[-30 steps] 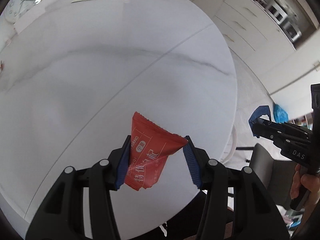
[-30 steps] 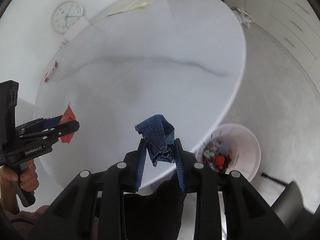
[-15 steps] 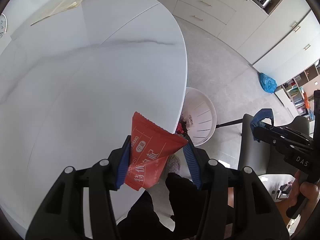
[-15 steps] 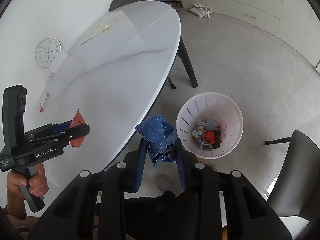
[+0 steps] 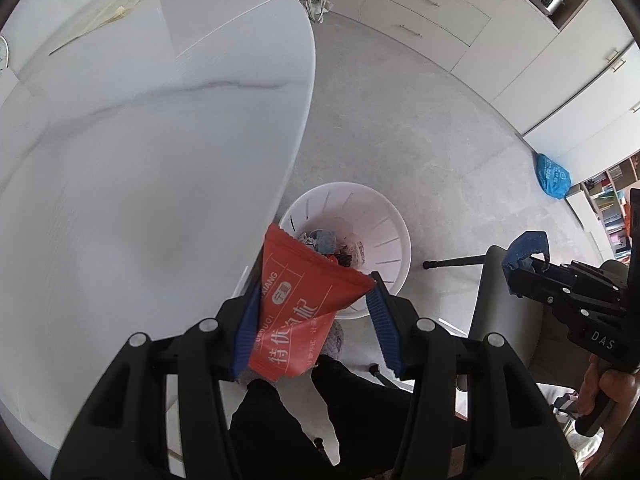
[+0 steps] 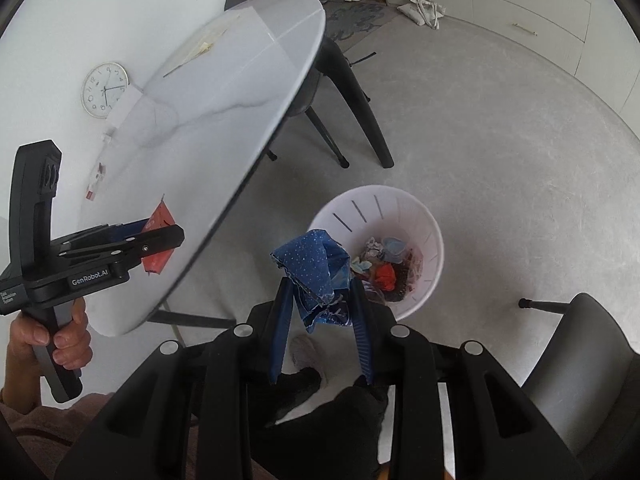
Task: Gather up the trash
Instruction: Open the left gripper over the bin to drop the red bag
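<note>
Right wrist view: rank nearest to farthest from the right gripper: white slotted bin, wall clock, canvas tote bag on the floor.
1. White slotted bin, just ahead, slightly right of the right gripper.
2. Round wall clock, far left.
3. Canvas tote bag, top, by the cabinets.

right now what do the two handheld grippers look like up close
Both are matte black plastic with silver rivets and ribbed blue finger pads. The left gripper reads "GenRobot.AI" in white; the right gripper shows "DAS". Each has a black pistol-style handle.
</note>
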Motion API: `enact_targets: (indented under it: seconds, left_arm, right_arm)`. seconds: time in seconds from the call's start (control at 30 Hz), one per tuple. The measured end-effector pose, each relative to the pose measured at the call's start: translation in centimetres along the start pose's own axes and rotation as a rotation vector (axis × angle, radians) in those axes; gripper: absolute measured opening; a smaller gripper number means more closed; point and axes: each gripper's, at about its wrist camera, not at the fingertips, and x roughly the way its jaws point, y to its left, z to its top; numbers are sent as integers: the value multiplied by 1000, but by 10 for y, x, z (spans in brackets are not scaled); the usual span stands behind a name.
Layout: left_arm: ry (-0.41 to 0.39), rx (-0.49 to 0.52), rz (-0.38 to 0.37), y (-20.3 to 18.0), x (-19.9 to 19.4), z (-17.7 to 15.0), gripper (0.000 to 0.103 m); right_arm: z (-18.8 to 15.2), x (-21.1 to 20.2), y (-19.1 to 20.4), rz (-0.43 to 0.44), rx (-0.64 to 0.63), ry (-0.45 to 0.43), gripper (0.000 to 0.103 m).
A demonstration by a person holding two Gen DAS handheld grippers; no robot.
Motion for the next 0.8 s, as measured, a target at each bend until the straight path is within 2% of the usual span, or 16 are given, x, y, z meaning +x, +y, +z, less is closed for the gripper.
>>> enact_targets:
  seconds: [0.13,0.27,0.43,0.47,0.53,0.67,0.8]
  left_arm:
    - [15,18,12,-23,7,3,50]
    - [31,82,12,-42,27,6,50]
    - [109,152,4,-60,114,12,51]
    - [138,148,-2,-59,136,12,54]
    - [190,126,-1,-57,176,12,72]
    - [277,68,9,-54,233,10,74]
    - [270,33,4,-56,237,7,75]
  right_arm:
    - [4,-1,-28,4,-19,29,30]
    - [7,-5,-45,13,-25,32,30]
    - [3,-3,-56,19,-3,35,31]
    - [4,-1,-60,15,5,45,31]
    - [3,4,-65,11,18,62,31]
    - [0,20,-78,3,28,104,31]
    - [0,37,-89,8,38,133,31]
